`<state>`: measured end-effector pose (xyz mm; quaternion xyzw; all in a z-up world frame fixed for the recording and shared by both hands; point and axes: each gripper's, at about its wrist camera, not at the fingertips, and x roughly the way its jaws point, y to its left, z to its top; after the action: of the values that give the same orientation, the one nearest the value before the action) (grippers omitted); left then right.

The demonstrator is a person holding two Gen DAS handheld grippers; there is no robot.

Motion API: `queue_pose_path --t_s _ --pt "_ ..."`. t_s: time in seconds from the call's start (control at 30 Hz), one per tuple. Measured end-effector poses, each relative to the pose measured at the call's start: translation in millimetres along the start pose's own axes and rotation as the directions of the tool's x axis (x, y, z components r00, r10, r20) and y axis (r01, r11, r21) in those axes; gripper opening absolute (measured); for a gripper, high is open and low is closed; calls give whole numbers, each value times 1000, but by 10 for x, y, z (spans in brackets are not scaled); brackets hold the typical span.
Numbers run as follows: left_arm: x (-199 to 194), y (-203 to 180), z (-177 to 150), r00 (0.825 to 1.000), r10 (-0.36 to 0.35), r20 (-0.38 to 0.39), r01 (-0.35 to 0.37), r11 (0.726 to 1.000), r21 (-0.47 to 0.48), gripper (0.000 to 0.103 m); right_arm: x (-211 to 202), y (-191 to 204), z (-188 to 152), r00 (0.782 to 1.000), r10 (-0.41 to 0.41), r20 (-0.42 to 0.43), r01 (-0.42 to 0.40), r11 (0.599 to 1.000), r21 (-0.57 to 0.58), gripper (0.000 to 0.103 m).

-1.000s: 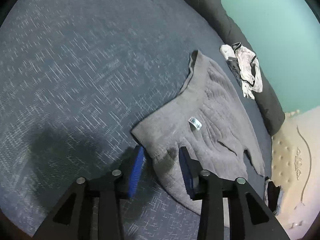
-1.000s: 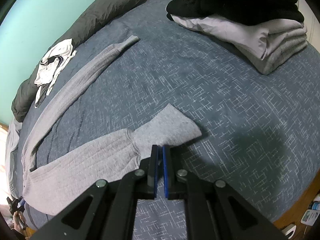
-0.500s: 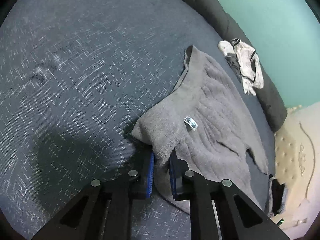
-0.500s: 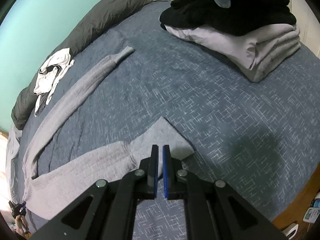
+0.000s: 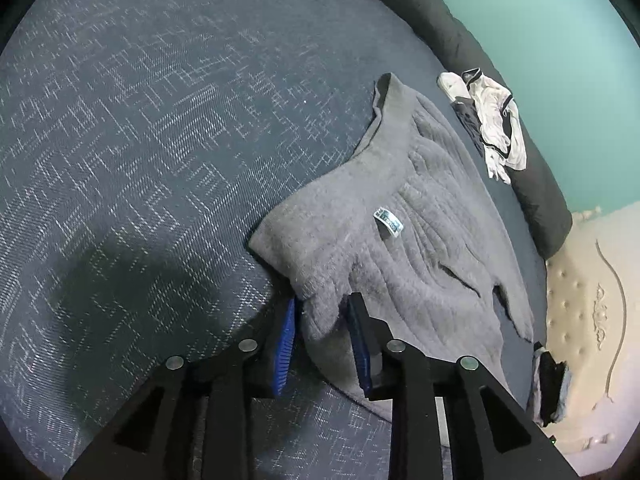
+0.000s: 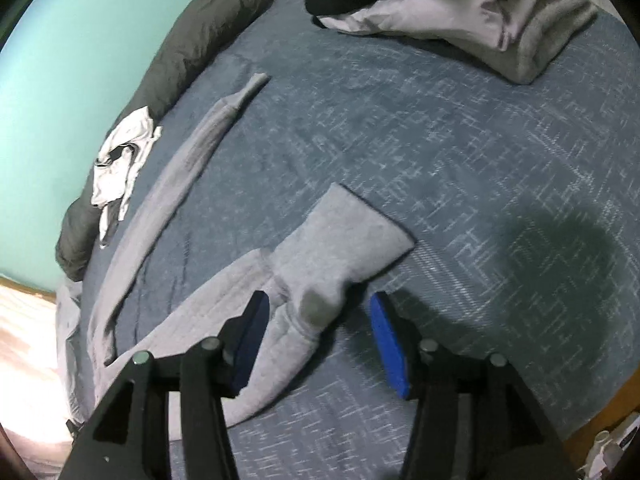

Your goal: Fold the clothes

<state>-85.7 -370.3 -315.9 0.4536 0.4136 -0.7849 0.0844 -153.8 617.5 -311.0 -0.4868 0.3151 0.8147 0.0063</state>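
Grey sweater (image 5: 404,240) spread flat on the blue bedspread (image 5: 160,120), both claws parting over it.

Left claw (image 5: 322,340) has just eased apart again, a bunched edge of the sweater between its blue pads, loose rather than pinched. Only the left view shows the white label (image 5: 388,222) on the sweater's body and the padded headboard (image 5: 592,320) beyond it. Right claw (image 6: 316,340) has just sprung about halfway open, the cuff (image 6: 340,248) lying slack between its pads. Only the right view shows the far sleeve (image 6: 192,160) stretched out and the folded pile (image 6: 500,12) beyond the cuff. White garment (image 5: 496,120) beside the sweater shows in both.
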Motion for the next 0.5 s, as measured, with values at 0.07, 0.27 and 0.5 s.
queue_pose_path --t_s 0.07,0.27,0.5 --pt "13 -24 -14 1000 4 6 -4 1000 3 29 51 62 -12 1000 11 -21 -11 1000 -23 53" --pt "32 -107 -38 999 28 24 -29 999 26 24 168 171 -66 999 -31 -44 28 998 -62 29" --pt "-126 -164 15 999 21 39 -22 999 45 12 107 246 -9 999 -29 -29 27 996 -84 17"
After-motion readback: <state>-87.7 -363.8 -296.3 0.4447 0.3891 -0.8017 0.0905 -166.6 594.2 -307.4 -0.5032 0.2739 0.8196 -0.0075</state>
